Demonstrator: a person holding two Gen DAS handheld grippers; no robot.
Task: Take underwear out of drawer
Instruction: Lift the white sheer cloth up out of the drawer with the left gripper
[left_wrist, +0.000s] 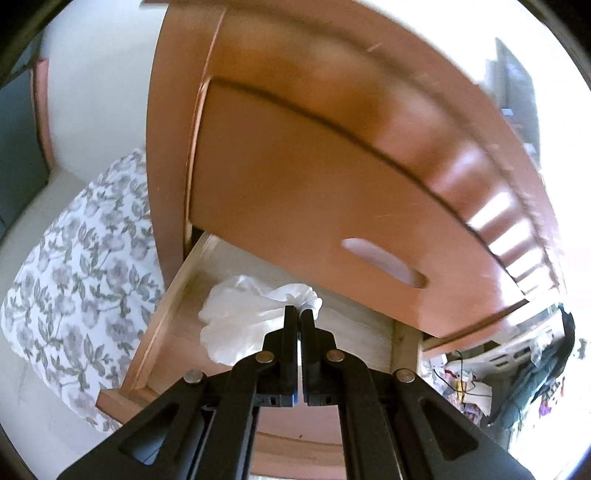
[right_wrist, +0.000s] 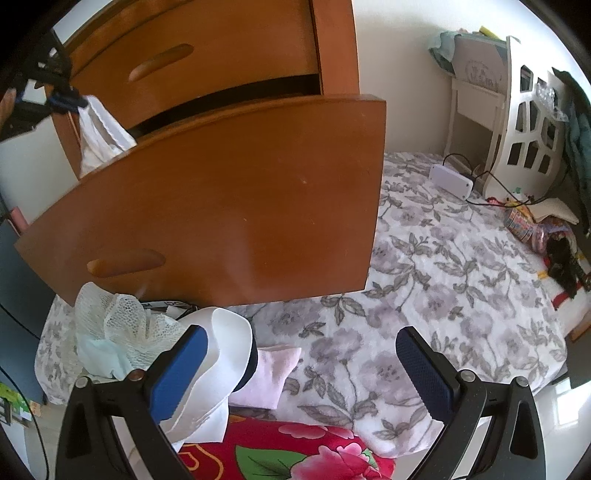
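The left gripper (left_wrist: 299, 314) is pinched tight on a bunched edge of the white underwear (left_wrist: 243, 321), its jaws fully together with only cloth between them. In the left wrist view the garment spreads away from the tips toward the left, over the pale floor of the open drawer (left_wrist: 166, 332); whether its lower folds touch that floor cannot be told. The right wrist view shows the same garment (right_wrist: 99, 136) from outside: it hangs long axis vertical, gathered at the top under the left gripper (right_wrist: 68, 101) and widening downward, its lower end cut off behind the drawer (right_wrist: 221, 206) front (so its full length stays unseen). The left wrist picture is blurred across the chest (left_wrist: 332, 110), and the gripper's own arms hide the near drawer edge. The right gripper (right_wrist: 303, 354) stands wide open with nothing between its pads, hovering over a flowered bedspread (right_wrist: 443, 277); a white cloth (right_wrist: 221, 362) lies draped against the outside of its left finger. A net cloth (right_wrist: 118, 325) is heaped beside it, its shape hard to read.
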